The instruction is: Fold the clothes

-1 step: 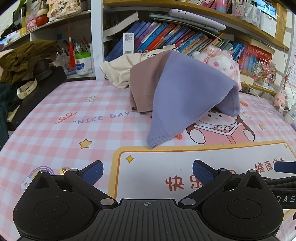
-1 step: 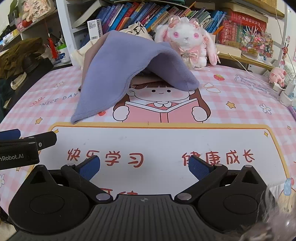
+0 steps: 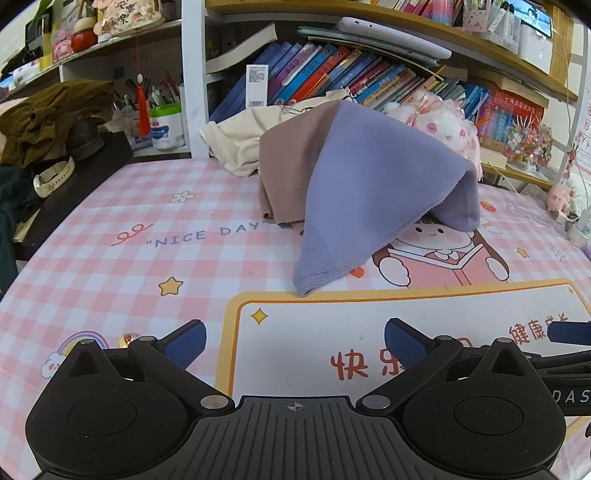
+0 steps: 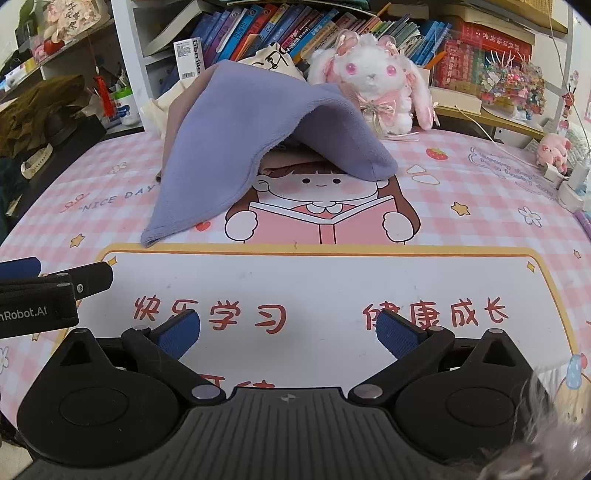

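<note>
Left wrist view shows the lavender cloth (image 3: 369,192) draped like a tent over a mauve-brown garment (image 3: 284,177) and a cream one (image 3: 236,147) at the far side of the counter (image 3: 110,266), so most of what lies beneath is hidden, and the plush rabbit (image 3: 443,125) behind is half covered. Right wrist view shows that rabbit whole in front of the bookshelf (image 4: 258,26), with a small pink pig toy (image 4: 554,151) at the edge. Both the left tool (image 3: 295,341) and the right tool (image 4: 288,332) stand wide apart, empty, above the printed mat (image 4: 314,280), well short of the pile.
</note>
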Tool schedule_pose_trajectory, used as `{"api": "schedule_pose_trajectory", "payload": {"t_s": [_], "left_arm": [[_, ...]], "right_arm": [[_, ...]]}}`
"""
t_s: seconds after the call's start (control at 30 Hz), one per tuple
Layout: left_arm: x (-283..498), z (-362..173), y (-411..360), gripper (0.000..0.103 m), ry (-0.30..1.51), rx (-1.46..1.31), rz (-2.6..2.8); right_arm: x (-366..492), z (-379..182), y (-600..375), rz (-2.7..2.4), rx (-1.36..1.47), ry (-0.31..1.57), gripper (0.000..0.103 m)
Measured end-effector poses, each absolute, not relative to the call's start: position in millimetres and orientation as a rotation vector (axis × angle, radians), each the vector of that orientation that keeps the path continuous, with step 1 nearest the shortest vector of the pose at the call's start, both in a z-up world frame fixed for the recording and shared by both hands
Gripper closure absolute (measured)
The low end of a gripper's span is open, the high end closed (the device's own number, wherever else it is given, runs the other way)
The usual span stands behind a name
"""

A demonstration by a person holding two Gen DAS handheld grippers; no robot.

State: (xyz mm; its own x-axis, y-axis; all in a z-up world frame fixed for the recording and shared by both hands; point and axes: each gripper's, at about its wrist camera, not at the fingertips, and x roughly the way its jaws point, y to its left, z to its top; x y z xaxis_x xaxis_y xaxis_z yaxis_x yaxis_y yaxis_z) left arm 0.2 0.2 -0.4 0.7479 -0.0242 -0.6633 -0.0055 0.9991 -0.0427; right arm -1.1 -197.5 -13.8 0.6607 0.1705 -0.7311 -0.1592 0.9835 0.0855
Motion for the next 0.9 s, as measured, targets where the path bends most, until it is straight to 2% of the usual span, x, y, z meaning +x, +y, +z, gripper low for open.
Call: {"api": "schedule_pose_trajectory", "payload": {"t_s": [0.9], "left_arm": [[-0.5,-3.5,-1.6,0.0,0.734,-0.033,-0.003]], "right_arm": [[-1.3,-17.8,-193.4,0.211,-0.006,0.847,0.0]]}}
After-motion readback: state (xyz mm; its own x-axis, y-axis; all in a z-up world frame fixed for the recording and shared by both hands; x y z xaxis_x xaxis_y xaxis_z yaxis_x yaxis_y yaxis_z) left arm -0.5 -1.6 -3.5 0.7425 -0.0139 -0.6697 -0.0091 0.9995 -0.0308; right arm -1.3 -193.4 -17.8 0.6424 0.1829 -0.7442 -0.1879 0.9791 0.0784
